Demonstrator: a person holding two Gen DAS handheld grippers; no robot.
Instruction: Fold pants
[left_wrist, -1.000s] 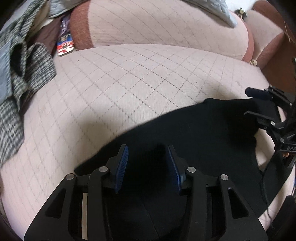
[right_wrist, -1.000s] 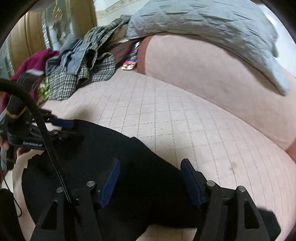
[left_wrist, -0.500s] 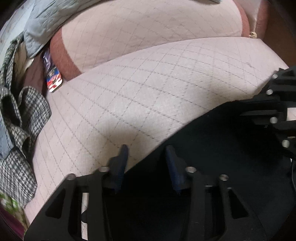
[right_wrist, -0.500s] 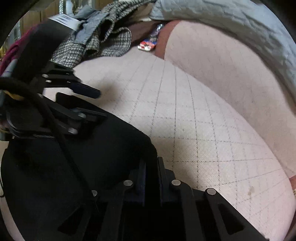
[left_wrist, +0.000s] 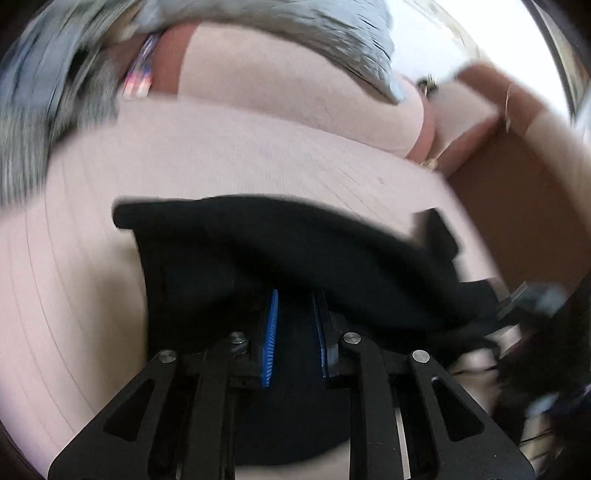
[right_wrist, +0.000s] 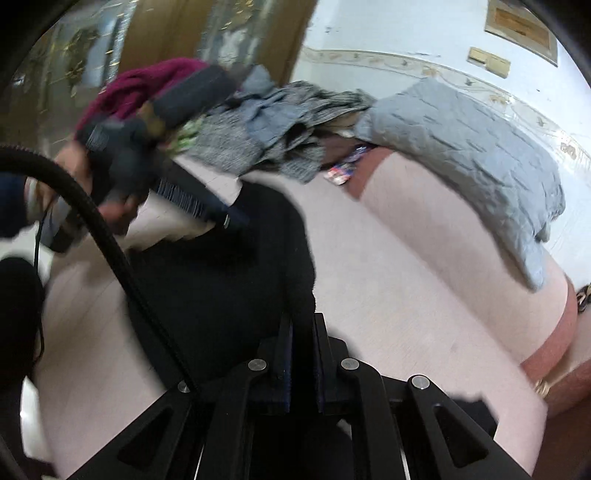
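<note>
The black pants lie on a pink quilted sofa seat and are lifted at the near edge. My left gripper is shut on the pants' edge, the blue pads pressed into black cloth. In the right wrist view the pants hang between both grippers. My right gripper is shut on the other part of that edge. The left gripper and the hand holding it show in the right wrist view, gripping the cloth.
A grey quilted blanket drapes the sofa back. A pile of grey, checked and maroon clothes sits at the sofa's far end. A small colourful packet lies by the backrest. A brown armrest is on the right.
Both grippers have closed on the pants' edge and lifted it off the seat. The views have tilted up and the cloth now hangs stretched between them.
</note>
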